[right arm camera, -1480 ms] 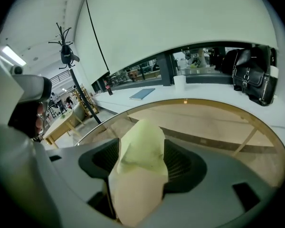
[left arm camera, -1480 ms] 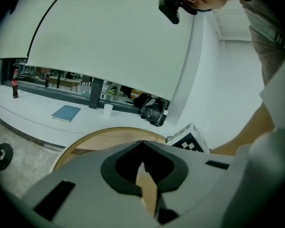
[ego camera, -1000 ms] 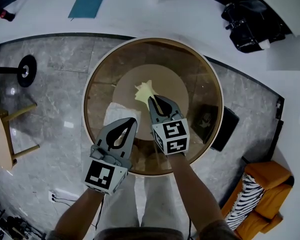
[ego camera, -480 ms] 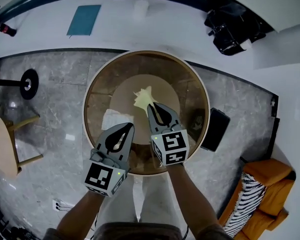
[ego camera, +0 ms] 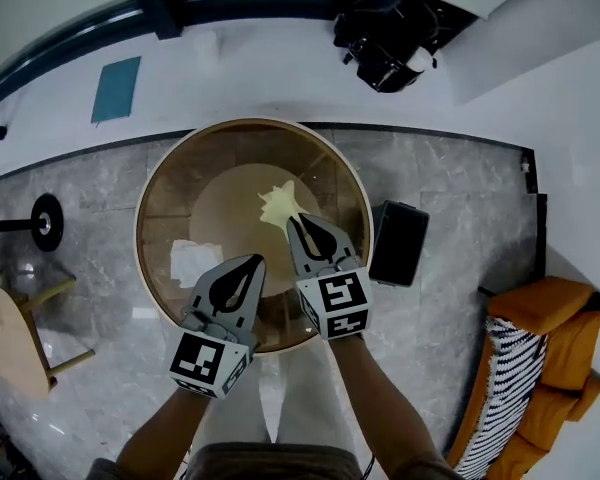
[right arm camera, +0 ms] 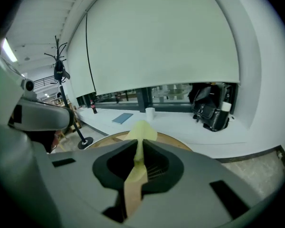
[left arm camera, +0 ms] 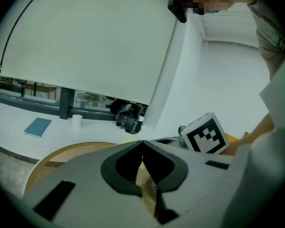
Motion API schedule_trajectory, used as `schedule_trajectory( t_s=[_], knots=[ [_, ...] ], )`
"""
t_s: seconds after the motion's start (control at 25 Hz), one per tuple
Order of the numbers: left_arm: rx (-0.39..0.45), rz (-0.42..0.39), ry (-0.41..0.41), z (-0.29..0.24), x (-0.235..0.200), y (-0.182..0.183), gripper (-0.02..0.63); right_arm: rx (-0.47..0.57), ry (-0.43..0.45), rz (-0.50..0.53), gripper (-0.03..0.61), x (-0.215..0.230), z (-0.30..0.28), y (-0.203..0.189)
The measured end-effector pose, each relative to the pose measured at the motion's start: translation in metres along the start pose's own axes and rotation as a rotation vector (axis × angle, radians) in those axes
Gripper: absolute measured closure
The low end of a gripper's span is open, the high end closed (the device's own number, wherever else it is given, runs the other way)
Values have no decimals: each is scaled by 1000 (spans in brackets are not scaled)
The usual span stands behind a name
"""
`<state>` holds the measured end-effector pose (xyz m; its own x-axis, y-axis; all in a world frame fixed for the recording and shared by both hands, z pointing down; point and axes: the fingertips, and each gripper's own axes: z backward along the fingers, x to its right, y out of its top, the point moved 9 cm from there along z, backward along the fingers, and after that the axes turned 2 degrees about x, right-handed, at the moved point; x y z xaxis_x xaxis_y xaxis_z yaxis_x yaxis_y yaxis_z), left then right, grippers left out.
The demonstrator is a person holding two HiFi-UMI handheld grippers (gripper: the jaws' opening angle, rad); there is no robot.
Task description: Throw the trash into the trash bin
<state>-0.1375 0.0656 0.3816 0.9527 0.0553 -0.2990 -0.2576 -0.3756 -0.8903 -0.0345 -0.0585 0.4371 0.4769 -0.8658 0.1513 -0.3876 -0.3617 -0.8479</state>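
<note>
**Right gripper** (ego camera: 298, 222): grey moulded plastic with a teardrop-shaped jaw opening and a rear cube bearing black-and-white square markers. You have its jaws pinched on the trash (ego camera: 279, 206), a thin, crumpled, pale yellow sheet. In the right gripper view a strip of it runs down between the pads and a soft peak stands above the tips. You hold it over the middle of the table.

**Left gripper** (ego camera: 248, 264): the same build as the right. Its jaws meet tip to tip with nothing between them. It sits just beside your right gripper, over the near part of the table.

**Round table** (ego camera: 137, 238): a glossy glass top with a pale rim, over a brown wooden disc. Reflections blur the surface.

**White tissue** (ego camera: 192, 261): crumpled and roughly square, on the left part of the table. Whether it lies on or under the glass cannot be told.

**Black bin** (ego camera: 398, 243): rectangular with rounded corners and a slight sheen. It stands on the grey marble floor just right of the table. Its inside cannot be made out.

**White ledge** (ego camera: 280, 73): it holds a flat teal book (ego camera: 115, 88), a black bag (ego camera: 385, 48), a white cup (right arm camera: 150, 112) and a dark bottle (right arm camera: 91, 103). The bottle has a red label, its print too small to read.

**Orange sofa** (ego camera: 555, 318): it carries a black-and-white striped cushion (ego camera: 515, 368) and is cut off at the frame edge.
</note>
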Motion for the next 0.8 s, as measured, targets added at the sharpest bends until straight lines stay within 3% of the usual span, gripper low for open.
schedule_trajectory(
  t_s=[0.56,0.8],
  knots=[
    [-92,-87,-382,-115,168,-18,595,32,-387,-169,534,140,175,-69],
    [-130,-112,-488,-142,224,-21,595,50,-511,-245,534,178,237,-100]
  ],
)
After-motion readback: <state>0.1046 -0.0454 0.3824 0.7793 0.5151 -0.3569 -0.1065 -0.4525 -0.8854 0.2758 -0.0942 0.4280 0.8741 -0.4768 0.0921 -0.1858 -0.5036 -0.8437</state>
